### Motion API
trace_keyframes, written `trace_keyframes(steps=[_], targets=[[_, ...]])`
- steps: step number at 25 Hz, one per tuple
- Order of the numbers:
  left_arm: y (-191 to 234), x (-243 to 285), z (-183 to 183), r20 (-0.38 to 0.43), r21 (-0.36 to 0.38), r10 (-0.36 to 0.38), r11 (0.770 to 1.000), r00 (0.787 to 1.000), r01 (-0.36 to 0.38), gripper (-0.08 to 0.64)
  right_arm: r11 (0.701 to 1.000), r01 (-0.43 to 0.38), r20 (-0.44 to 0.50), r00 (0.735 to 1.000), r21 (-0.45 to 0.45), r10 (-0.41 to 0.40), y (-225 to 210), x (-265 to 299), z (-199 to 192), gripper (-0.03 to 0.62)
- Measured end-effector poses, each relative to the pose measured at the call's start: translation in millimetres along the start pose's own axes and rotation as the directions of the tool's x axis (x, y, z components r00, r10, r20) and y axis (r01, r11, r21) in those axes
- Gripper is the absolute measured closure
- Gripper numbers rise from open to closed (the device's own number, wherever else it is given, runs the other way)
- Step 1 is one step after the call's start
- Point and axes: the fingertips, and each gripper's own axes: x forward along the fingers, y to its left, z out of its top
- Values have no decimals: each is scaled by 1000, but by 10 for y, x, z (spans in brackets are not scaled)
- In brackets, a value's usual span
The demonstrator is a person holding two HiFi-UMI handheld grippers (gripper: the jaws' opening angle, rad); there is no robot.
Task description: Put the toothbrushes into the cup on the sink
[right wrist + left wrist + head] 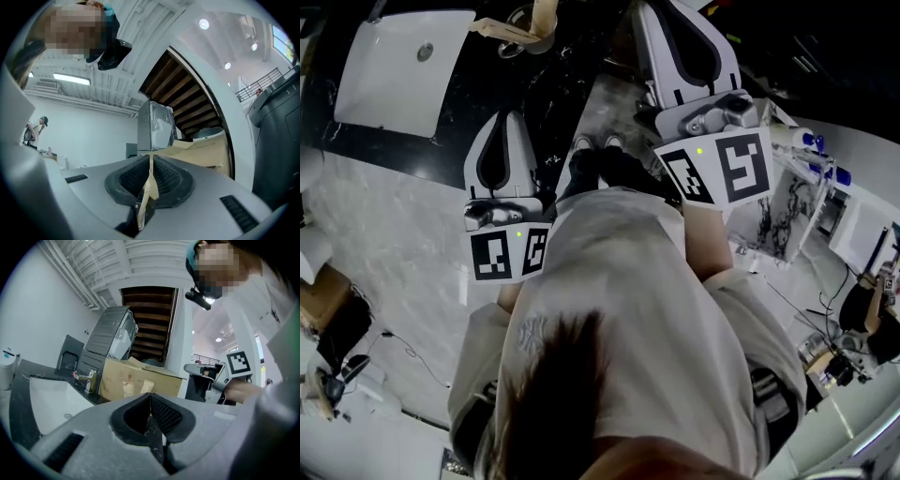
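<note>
A black desk [478, 84] carries a white rectangular basin [394, 75]. Jaws of the left gripper [150, 397] are pressed together, empty; those of the right gripper [151, 161] pinch a pale tan flat strip [150, 187].

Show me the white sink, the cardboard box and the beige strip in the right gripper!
white sink [47, 401], left gripper view, on the basin floor.
cardboard box [136, 380], left gripper view, on its front face.
beige strip [146, 187], right gripper view, on its middle, between the shut jaws.
</note>
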Motion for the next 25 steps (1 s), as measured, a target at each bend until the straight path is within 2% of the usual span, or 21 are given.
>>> trace_keyframes(steps=[5, 11, 18, 25], targets=[[-65, -21, 74, 2, 9, -13, 1000, 1000, 13, 545, 1000, 28, -1, 1000, -3, -28, -153, -252, 215, 572], [-196, -13, 72, -18, 11, -57, 998, 998, 57, 545, 991, 135, 13, 991, -16, -135, -376, -617, 366, 578], [-336, -9, 102, -9, 24, -89, 996, 996, 89, 545, 982, 182, 24, 983, -44, -181, -484, -974, 545, 578], [-468, -88, 108, 0, 32, -92, 995, 996, 92, 545, 967, 253, 33, 967, -45, -251, -612, -1425, 691, 578]])
